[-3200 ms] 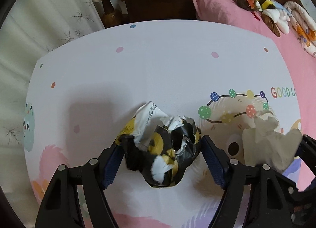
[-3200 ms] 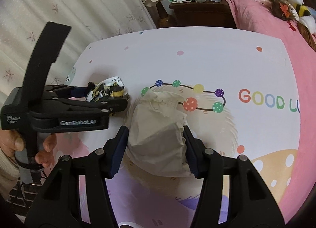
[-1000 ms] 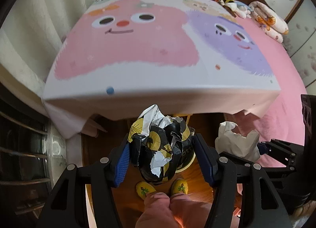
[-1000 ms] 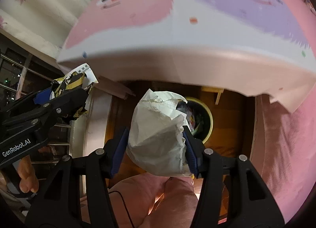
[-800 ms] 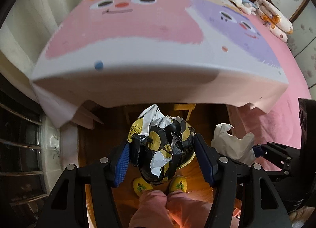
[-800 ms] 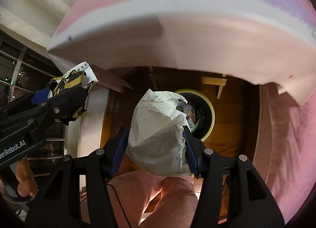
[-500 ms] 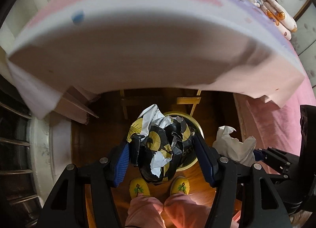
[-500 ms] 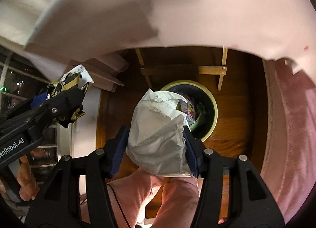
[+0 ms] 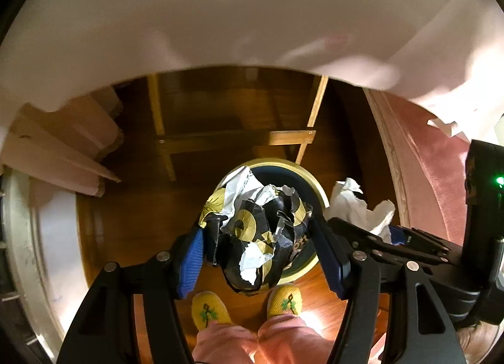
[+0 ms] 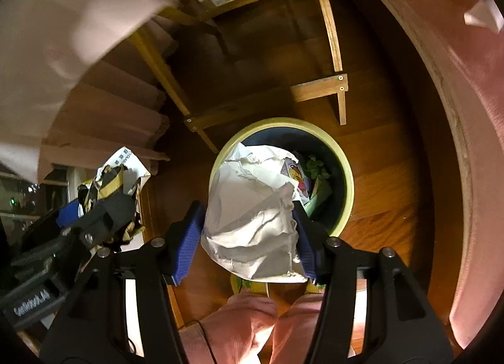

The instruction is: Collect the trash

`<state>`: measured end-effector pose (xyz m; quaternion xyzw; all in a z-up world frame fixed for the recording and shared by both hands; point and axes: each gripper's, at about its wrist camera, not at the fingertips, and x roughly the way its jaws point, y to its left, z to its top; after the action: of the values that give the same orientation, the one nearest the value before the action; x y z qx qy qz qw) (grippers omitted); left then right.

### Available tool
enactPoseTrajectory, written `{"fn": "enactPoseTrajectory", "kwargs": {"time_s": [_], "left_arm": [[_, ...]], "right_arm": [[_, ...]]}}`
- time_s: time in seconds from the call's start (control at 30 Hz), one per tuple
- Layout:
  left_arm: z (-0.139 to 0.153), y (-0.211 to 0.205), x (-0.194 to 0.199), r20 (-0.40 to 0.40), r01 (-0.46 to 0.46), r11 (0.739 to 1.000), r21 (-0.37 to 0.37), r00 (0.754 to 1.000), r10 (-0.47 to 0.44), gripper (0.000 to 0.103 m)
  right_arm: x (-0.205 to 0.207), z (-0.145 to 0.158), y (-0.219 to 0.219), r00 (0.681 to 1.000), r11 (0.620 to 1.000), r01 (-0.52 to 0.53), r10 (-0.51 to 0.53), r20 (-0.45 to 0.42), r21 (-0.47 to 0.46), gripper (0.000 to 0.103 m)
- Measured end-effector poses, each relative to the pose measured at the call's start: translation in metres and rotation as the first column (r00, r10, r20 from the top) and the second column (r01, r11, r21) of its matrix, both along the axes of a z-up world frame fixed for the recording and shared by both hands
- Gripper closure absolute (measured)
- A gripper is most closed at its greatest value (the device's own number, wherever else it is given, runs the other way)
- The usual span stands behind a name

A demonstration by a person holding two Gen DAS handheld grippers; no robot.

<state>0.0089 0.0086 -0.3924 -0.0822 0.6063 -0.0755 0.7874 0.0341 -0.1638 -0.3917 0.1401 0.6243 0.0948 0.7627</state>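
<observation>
My left gripper (image 9: 256,244) is shut on a crumpled black, yellow and white wrapper (image 9: 258,231), held over a round yellow-rimmed trash bin (image 9: 310,181) on the wooden floor. My right gripper (image 10: 249,228) is shut on a crumpled white paper ball (image 10: 252,206), also above the trash bin (image 10: 345,171), which holds colourful rubbish inside. In the left wrist view the paper ball (image 9: 359,206) and right gripper show at the right. The wrapper (image 10: 116,175) appears at the left in the right wrist view.
The tablecloth's hanging edge (image 9: 252,17) fills the top. Wooden table legs and a crossbar (image 9: 233,137) stand behind the bin. A pink bed skirt (image 10: 472,143) runs along the right. A person's pink trouser legs (image 9: 261,338) and yellow slippers (image 9: 209,309) are just below the bin.
Both grippers have dropped from the tabletop past its edge to below it. The bin is now larger and directly under the held trash. Both grips are unchanged.
</observation>
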Motion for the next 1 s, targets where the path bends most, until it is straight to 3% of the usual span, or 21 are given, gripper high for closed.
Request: {"fn": "enactPoseTrajectory", "kwargs": {"time_s": [0.23,0.37,0.57,0.73,1.0], "left_arm": [[-0.042,-0.008,0.014,-0.024,0.026,0.998,-0.064,0.999,-0.028,0.032],[-0.06,-0.01,0.018,-0.047,0.031,0.997,-0.066,0.998,-0.034,0.014],[-0.065,-0.006,0.017,-0.047,0.022,0.998,-0.062,0.999,-0.025,0.012],[-0.049,-0.001,0.013,-0.025,-0.001,1.0,-0.029,1.0,0.0,0.012],[0.027,0.01,-0.002,0.021,-0.042,0.999,0.007,0.999,0.042,0.012]], "right_arm": [[0.012,-0.036,-0.019,0.998,0.998,0.057,-0.056,-0.042,0.018,0.045],[0.013,-0.043,-0.027,0.996,0.996,0.085,-0.084,-0.036,0.018,0.033],[0.01,-0.049,-0.036,0.994,0.994,0.111,-0.111,-0.01,-0.019,0.032],[0.004,-0.041,-0.038,0.994,0.993,0.105,-0.105,0.01,-0.053,0.032],[-0.011,0.014,-0.035,0.996,0.994,0.091,-0.091,0.016,-0.056,0.032]]}}
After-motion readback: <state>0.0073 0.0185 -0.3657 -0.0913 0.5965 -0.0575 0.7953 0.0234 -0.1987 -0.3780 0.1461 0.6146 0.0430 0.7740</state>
